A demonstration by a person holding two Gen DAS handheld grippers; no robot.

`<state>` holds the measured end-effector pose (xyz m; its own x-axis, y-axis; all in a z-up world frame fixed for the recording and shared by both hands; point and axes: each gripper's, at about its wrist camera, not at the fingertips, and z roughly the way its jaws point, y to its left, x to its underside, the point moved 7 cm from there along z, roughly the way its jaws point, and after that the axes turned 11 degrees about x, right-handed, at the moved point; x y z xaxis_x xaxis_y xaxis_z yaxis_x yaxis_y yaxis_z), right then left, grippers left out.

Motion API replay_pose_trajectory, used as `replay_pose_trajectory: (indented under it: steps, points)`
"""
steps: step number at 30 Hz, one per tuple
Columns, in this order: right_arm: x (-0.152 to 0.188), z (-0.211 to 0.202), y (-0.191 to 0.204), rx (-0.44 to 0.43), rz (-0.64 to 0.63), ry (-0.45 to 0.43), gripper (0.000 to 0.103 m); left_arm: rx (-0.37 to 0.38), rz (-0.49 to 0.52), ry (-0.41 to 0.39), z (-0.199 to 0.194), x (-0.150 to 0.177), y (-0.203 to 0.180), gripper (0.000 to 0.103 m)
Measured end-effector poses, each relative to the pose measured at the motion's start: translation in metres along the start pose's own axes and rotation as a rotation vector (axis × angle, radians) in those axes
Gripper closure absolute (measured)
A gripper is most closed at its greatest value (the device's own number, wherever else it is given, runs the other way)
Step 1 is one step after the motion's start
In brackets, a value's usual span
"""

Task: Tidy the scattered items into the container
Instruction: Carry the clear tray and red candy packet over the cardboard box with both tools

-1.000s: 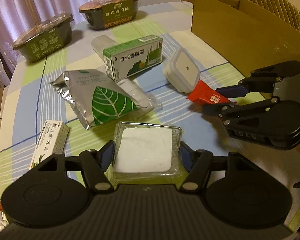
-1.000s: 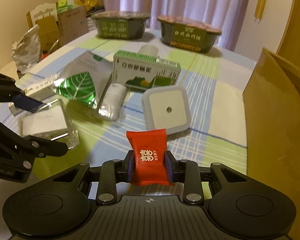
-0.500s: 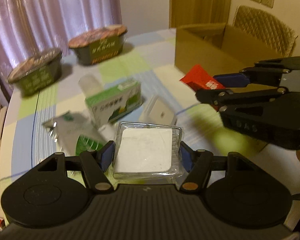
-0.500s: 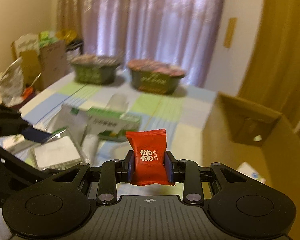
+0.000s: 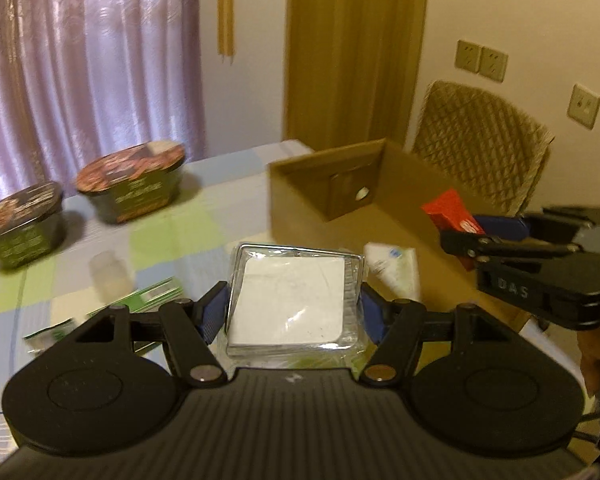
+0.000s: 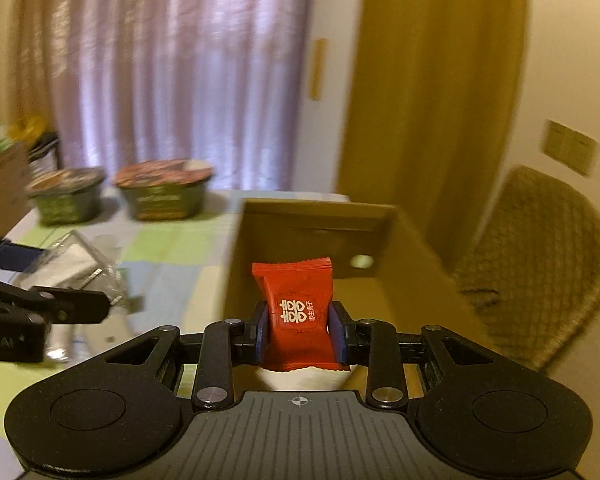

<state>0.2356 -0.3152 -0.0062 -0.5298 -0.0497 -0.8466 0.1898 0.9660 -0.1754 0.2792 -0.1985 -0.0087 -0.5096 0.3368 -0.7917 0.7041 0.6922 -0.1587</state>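
In the left wrist view, the left gripper [image 5: 293, 307] is clenched on a clear plastic square case with a white pad inside [image 5: 292, 300], its blue-padded fingers [image 5: 213, 312] pressing both side walls and holding the case level in the air above the checked green, blue and white tablecloth [image 5: 204, 224]. At about two o'clock from it, the right gripper [image 5: 458, 230] reaches in from the right edge, grasping a red crinkle-edged candy sachet with white characters [image 5: 448, 212]. In the right wrist view the sachet [image 6: 298, 312] stands upright between the blue pads, over the open brown cardboard box [image 6: 312, 216].

A white packet with blue print [image 5: 394, 264] lies on the floor of the box [image 5: 324, 184], just past the held case at one o'clock. At ten o'clock from the left gripper, a green and white carton [image 5: 148, 298] lies on the cloth, mostly hidden by the gripper body, with a blurred, pale translucent container [image 5: 108, 276] just beyond.

Farther off, at ten to eleven o'clock, two dark green oval instant-food bowls with printed lids [image 5: 134, 184] sit side by side near the table's far edge. Behind them hang pale purple curtains [image 5: 88, 60]; a woven tan chair back [image 5: 480, 144] stands behind the box at two o'clock.
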Motion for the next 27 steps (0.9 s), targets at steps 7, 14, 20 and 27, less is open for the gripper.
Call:
replay_pose_trajectory:
  steps: [7, 14, 20, 27]
  points:
    - [-0.001, -0.014, -0.065, 0.062, 0.108, -0.004, 0.069, 0.042, 0.038, -0.043, 0.021, -0.017, -0.044, 0.040]
    - [0.003, -0.007, -0.088, 0.061, 0.148, 0.011, 0.069, 0.068, 0.139, 0.006, 0.056, -0.021, -0.080, 0.040]
    - [0.000, 0.002, -0.084, 0.046, 0.164, 0.015, 0.069, 0.084, 0.141, 0.016, 0.071, -0.016, -0.088, 0.040]
    - [-0.002, 0.006, -0.079, 0.039, 0.167, 0.016, 0.069, 0.115, 0.138, 0.023, 0.076, -0.011, -0.096, 0.040]
